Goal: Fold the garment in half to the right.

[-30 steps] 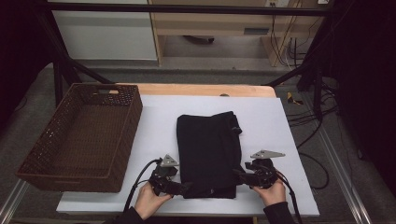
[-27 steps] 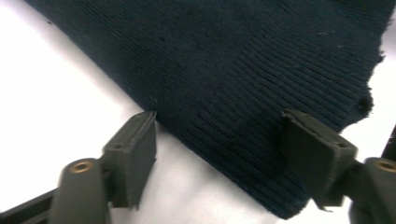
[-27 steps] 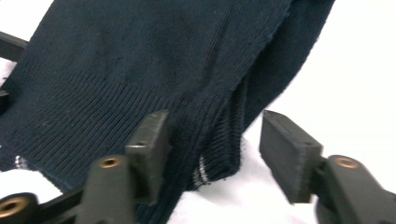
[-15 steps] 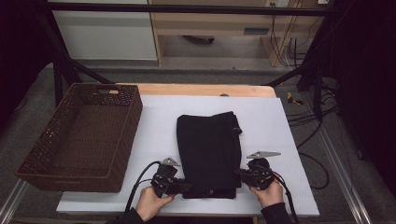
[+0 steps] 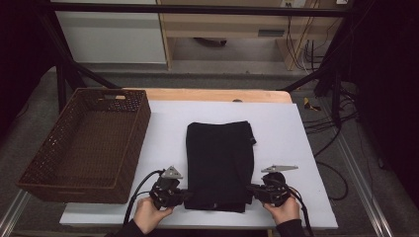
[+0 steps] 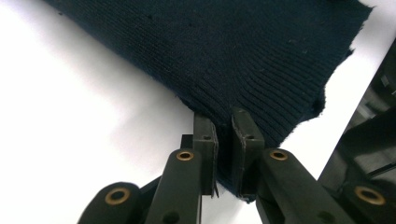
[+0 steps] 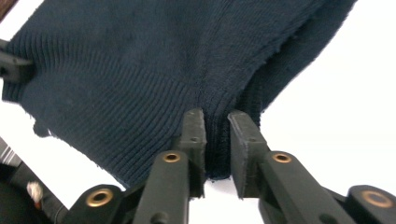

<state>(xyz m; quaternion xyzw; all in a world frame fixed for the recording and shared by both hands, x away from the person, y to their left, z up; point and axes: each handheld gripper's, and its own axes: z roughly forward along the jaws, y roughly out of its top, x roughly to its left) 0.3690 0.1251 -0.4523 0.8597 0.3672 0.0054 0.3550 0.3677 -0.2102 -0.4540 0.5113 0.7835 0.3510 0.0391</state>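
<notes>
Dark knit garment (image 5: pixel 219 165) lies folded flat at centre of the white surface (image 5: pixel 281 133). Left claw (image 5: pixel 184 196) pinches its near left corner; ribbed fabric sits between the jaws in the left gripper view. Right claw (image 5: pixel 251 189) pinches the near right corner likewise. Brown wicker basket (image 5: pixel 123 143) stands left of the garment, apart from it.

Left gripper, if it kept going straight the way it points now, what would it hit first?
The left gripper is shut on the near left corner of the dark knitted garment, pointing right across its near edge. Going on, it would push into that cloth, then probably toward the right gripper opposite.
</notes>
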